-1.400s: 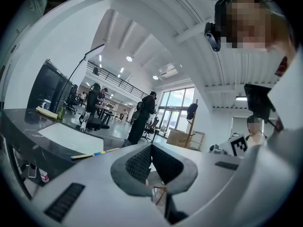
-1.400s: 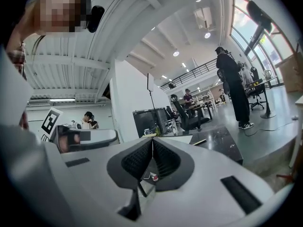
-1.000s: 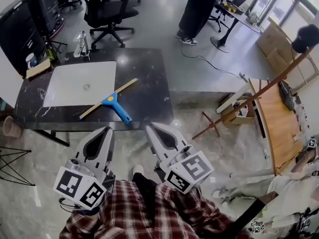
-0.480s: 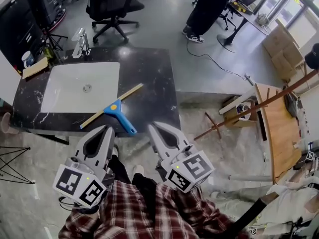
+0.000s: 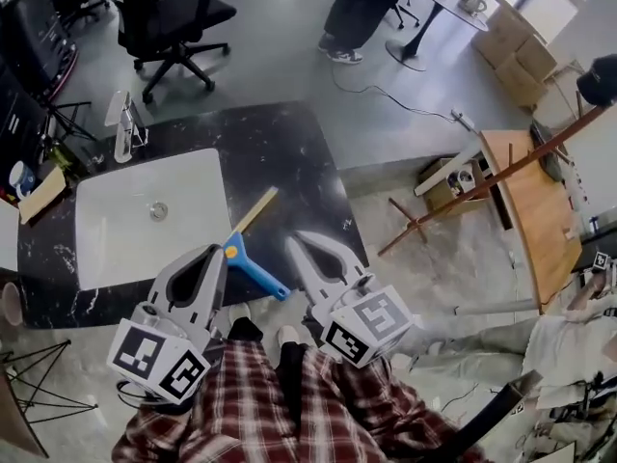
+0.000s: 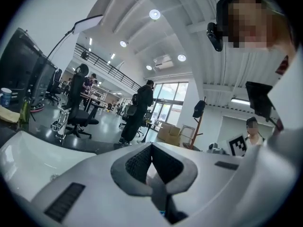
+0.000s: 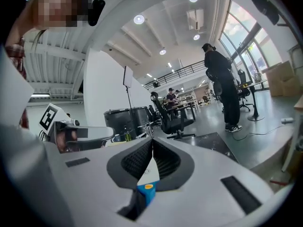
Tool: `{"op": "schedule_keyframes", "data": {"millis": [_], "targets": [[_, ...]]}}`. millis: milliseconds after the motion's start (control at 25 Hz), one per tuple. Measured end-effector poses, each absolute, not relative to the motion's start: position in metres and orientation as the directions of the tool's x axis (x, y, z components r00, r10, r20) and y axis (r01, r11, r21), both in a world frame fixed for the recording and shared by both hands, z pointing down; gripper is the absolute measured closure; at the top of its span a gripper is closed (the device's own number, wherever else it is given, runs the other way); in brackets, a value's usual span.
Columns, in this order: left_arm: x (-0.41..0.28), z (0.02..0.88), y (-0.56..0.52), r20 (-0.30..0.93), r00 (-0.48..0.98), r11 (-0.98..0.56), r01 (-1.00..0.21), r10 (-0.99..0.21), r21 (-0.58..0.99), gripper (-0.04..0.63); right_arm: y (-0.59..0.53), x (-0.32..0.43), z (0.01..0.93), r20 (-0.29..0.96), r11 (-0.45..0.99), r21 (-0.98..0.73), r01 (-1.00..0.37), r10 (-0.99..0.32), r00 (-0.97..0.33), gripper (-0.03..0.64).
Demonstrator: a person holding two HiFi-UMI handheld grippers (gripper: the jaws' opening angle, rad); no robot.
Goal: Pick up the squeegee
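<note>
You carry your left gripper [image 5: 218,252] and right gripper [image 5: 293,239] pressed together and empty, likely because you are only approaching the squeegee [image 5: 254,271], which lies on the dark counter [image 5: 280,152] between their tips, handle toward four o'clock.

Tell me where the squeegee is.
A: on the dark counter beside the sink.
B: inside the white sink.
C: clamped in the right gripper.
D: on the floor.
A: the squeegee lies flat on the dark counter, just right of the white sink.
</note>
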State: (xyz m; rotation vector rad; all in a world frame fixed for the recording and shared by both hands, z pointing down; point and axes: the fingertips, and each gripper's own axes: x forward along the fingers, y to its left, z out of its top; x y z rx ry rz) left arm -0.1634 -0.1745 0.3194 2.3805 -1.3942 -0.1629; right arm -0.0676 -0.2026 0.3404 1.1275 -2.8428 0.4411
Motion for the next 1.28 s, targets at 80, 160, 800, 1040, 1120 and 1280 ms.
{"op": "schedule_keyframes", "data": {"millis": [80,160,800,1040,1120,1280], "targets": [[-0.173,0.323,-0.187,0.094,0.533,-0.466,-0.801,-0.841,0.377,0.584,-0.215,-0.076,0.344,0.154,0.667,-0.245,-0.704,-0.690,-0.707,0.604],[-0.181,0.327,-0.197,0.100,0.561,-0.490,-0.785,-0.822,0.380,0.584,-0.224,-0.083,0.348,0.161,0.642,-0.246,-0.726,-0.711,-0.684,0.604],[-0.191,0.337,-0.241,0.120,0.621,-0.524,-0.737,-0.775,0.427,0.585,-0.238,-0.086,0.381,0.331,0.598,-0.249,-0.762,-0.687,-0.647,0.601],[-0.197,0.342,-0.247,0.124,0.598,-0.497,-0.749,-0.792,0.438,0.584,-0.228,-0.100,0.403,0.444,0.681,-0.230,-0.695,-0.562,-0.698,0.440],[-0.197,0.343,-0.247,0.126,0.594,-0.491,-0.751,-0.795,0.442,0.584,-0.222,-0.105,0.413,0.495,0.714,-0.211,-0.668,-0.511,-0.703,0.391],[-0.196,0.347,-0.248,0.128,0.590,-0.482,-0.751,-0.797,0.452,0.584,-0.210,-0.116,0.433,0.579,0.768,-0.190,-0.612,-0.416,-0.702,0.344]]}}
